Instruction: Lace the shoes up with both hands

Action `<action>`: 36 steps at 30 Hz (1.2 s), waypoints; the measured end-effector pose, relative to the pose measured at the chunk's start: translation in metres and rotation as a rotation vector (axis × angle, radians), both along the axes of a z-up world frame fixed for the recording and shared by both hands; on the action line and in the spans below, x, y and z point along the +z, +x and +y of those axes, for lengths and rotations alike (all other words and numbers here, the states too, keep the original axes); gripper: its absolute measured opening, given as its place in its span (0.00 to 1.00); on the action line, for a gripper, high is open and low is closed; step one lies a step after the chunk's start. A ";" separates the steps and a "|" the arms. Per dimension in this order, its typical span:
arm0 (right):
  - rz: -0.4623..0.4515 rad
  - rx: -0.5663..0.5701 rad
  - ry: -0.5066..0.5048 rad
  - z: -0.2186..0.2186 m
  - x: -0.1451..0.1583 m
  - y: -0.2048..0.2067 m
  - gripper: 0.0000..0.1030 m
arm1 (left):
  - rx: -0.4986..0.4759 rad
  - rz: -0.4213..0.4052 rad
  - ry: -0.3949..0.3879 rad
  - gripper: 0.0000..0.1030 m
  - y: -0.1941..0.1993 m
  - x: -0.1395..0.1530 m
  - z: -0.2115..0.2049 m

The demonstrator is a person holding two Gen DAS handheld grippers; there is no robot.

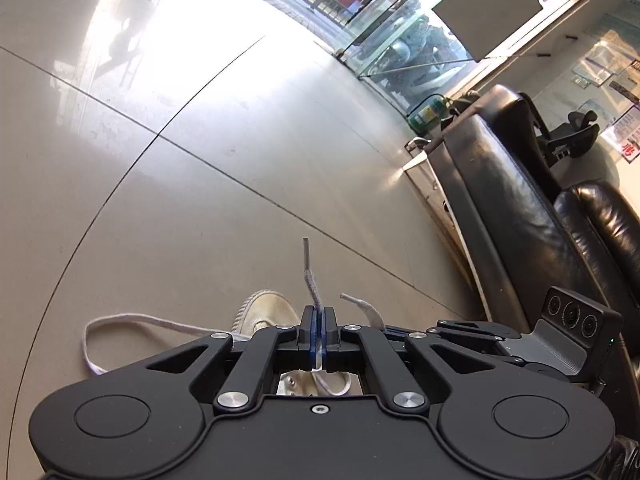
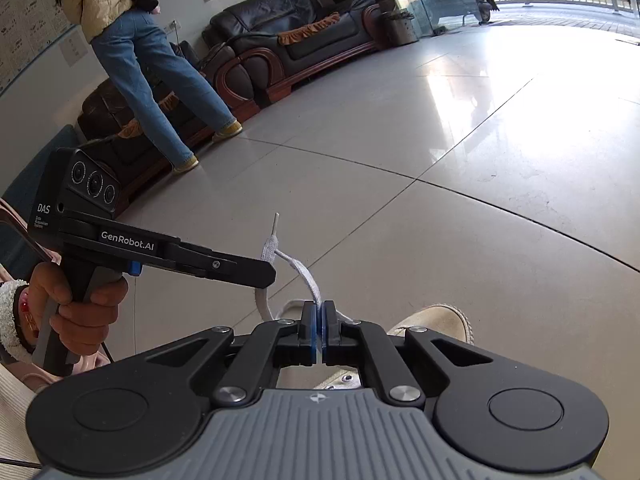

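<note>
The left tongs are clamped on one end of the white shoelace, whose tip stands up just beyond the fingertips. The right tongs pinch the other lace end the same way (both pairs fully closed on it). Under and just ahead of both tongs sits the cream canvas shoe on the tiled floor, with a slack lace loop lying left of the left tongs.

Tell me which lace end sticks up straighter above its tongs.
The lace end pinched in the left tongs; the right tongs hold one that bends sideways.
</note>
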State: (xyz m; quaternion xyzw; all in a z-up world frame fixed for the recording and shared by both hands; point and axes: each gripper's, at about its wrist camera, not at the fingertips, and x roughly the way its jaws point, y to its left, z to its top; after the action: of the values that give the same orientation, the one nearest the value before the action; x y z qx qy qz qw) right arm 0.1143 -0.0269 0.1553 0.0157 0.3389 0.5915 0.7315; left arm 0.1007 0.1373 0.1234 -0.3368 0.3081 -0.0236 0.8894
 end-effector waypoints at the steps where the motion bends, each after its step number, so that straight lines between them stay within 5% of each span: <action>1: -0.006 -0.012 0.037 -0.004 0.014 0.002 0.02 | -0.007 -0.030 0.008 0.00 0.006 0.014 -0.002; 10: -0.167 -0.096 0.366 -0.033 0.140 0.017 0.02 | -0.126 -0.337 0.066 0.00 0.047 0.160 -0.023; 14: -0.228 -0.109 0.441 -0.036 0.171 0.022 0.02 | -0.155 -0.377 0.076 0.00 0.059 0.177 -0.040; 23: -0.220 -0.169 0.481 -0.047 0.178 0.033 0.03 | -0.215 -0.464 0.095 0.00 0.085 0.212 -0.075; 36: -0.217 -0.225 0.547 -0.076 0.183 0.054 0.03 | -0.217 -0.522 0.038 0.00 0.091 0.226 -0.076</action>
State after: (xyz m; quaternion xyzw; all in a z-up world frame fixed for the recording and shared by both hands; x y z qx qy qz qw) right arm 0.1684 -0.1029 0.3387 0.1862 0.0833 0.5742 0.7929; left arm 0.1920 0.0612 0.3494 -0.2678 0.1031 -0.1991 0.9370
